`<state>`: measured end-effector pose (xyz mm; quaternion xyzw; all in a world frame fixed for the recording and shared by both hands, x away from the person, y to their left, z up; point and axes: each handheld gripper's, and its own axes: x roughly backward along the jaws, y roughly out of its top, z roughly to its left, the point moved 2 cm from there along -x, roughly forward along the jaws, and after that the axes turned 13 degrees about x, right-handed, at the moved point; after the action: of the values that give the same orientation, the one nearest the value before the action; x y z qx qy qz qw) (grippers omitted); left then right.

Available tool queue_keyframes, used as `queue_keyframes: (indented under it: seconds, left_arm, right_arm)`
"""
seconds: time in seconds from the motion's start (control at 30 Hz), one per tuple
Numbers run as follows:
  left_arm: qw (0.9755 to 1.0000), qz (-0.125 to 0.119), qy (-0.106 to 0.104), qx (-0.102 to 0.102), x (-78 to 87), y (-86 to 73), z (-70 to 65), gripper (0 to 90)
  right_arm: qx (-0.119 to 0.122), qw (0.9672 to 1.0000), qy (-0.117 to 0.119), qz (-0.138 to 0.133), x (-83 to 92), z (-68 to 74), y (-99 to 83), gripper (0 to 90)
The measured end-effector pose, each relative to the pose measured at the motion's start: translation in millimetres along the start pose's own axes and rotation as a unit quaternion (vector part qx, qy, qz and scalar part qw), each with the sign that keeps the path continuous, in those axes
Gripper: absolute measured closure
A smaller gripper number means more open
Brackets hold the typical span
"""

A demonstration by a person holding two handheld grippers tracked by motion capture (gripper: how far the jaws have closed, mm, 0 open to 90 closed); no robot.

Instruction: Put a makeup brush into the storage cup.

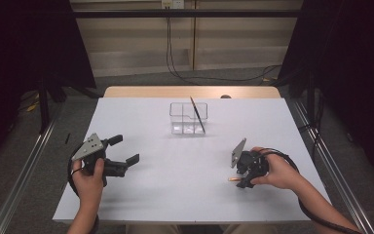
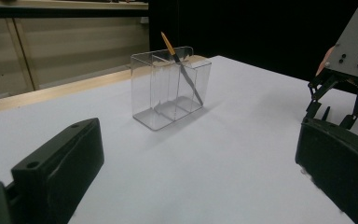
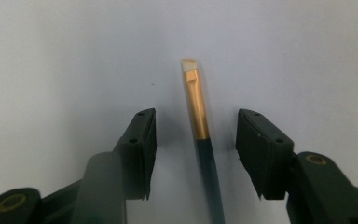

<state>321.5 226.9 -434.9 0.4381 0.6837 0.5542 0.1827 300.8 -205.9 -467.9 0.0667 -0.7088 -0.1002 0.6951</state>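
Observation:
A small brush (image 3: 196, 93) with a gold ferrule, pale bristle tip and dark handle lies flat on the white table (image 1: 175, 190). My right gripper (image 3: 196, 119) points down at it, one jaw on each side of the handle with a gap on both sides, so it is open. From above, the brush tip (image 1: 233, 179) pokes out to the left of the right gripper (image 1: 242, 178). A second brush (image 1: 197, 114) leans inside a clear divided organizer (image 1: 182, 118) at the table's middle back. My left gripper (image 1: 125, 149) rests open and empty at the left.
From the left gripper view the organizer (image 2: 158, 93) stands ahead with its brush (image 2: 182, 70), and the right gripper (image 2: 335, 112) is at the far right. A wooden strip (image 1: 190, 91) borders the table's far edge. Metal rails run along both sides.

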Motion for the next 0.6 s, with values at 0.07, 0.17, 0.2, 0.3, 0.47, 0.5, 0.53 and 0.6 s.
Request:
queue_keyframes:
  seconds: [0.07, 0.17, 0.2, 0.3, 0.47, 0.5, 0.53, 0.6]
  left_arm:
    - [1.0000, 0.000, 0.001, 0.001, 0.0, -0.2, 0.2, 0.9]
    - [1.0000, 0.000, 0.001, 0.000, 0.1, -0.1, 0.6, 0.9]
    - [1.0000, 0.000, 0.002, 0.000, 0.2, -0.1, 0.6, 0.9]
    - [1.0000, 0.000, 0.001, -0.001, 0.5, 0.1, 0.8, 0.9]
    - [1.0000, -0.001, 0.001, -0.002, 0.3, 0.3, 0.6, 1.0]
    - [1.0000, -0.002, 0.000, -0.001, 0.2, 0.2, 0.4, 0.9]
    - [1.0000, -0.001, 0.001, -0.002, 0.2, 0.2, 0.4, 0.9]
    - [1.0000, 0.000, 0.001, 0.000, -0.1, -0.1, 0.3, 1.0]
  right_arm:
    - [0.004, 1.0000, -0.002, -0.001, -0.5, -0.7, 0.9, 51.0]
    - [0.000, 1.0000, 0.000, 0.001, -0.1, 0.1, 2.5, 53.7]
    - [0.003, 1.0000, 0.001, 0.001, -0.2, -0.2, 2.7, 53.8]
    - [0.003, 1.0000, 0.002, 0.003, -0.2, -0.1, 3.9, 57.1]
    - [0.003, 1.0000, 0.001, 0.007, 0.3, -0.3, 4.5, 62.1]
    - [0.003, 1.0000, 0.001, 0.007, 0.2, -0.1, 4.8, 62.3]
    - [0.003, 1.0000, 0.001, 0.007, 0.1, -0.1, 4.9, 62.5]
    - [0.007, 1.0000, 0.002, 0.006, 0.0, -0.5, 5.1, 63.4]
